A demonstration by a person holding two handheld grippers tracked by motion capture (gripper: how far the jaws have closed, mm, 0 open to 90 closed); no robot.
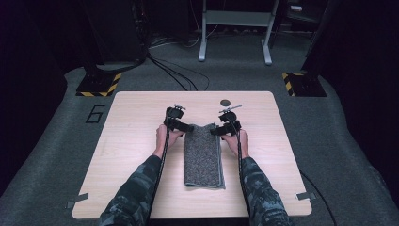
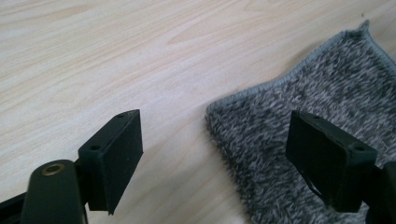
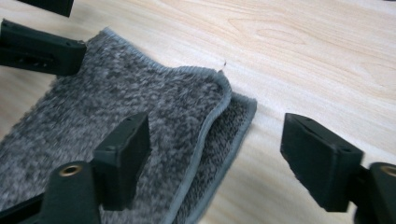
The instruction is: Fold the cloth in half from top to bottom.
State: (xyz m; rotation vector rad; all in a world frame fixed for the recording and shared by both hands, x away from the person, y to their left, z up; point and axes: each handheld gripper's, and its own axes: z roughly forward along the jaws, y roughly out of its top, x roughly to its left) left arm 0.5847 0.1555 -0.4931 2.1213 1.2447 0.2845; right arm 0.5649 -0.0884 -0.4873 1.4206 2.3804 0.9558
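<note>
A grey fuzzy towel (image 1: pixel 203 155) lies folded into a long strip in the middle of the wooden table (image 1: pixel 136 165). My left gripper (image 1: pixel 188 127) is at the towel's far left corner, open. In the left gripper view (image 2: pixel 215 126) one jaw hangs over bare wood and the other over the towel (image 2: pixel 280 107). My right gripper (image 1: pixel 215 132) is at the far right corner, also open. In the right gripper view (image 3: pixel 215 123) it straddles the towel's edge (image 3: pixel 116 98), where two layers show, the top one set slightly back. Neither gripper's pads press on the cloth.
A small dark round disc (image 1: pixel 226 102) sits on the table beyond the right gripper. Bits of tape mark the table's near corners. On the floor behind are cables, two hazard-striped bases (image 1: pixel 99 84) and a grey metal stand (image 1: pixel 235 28).
</note>
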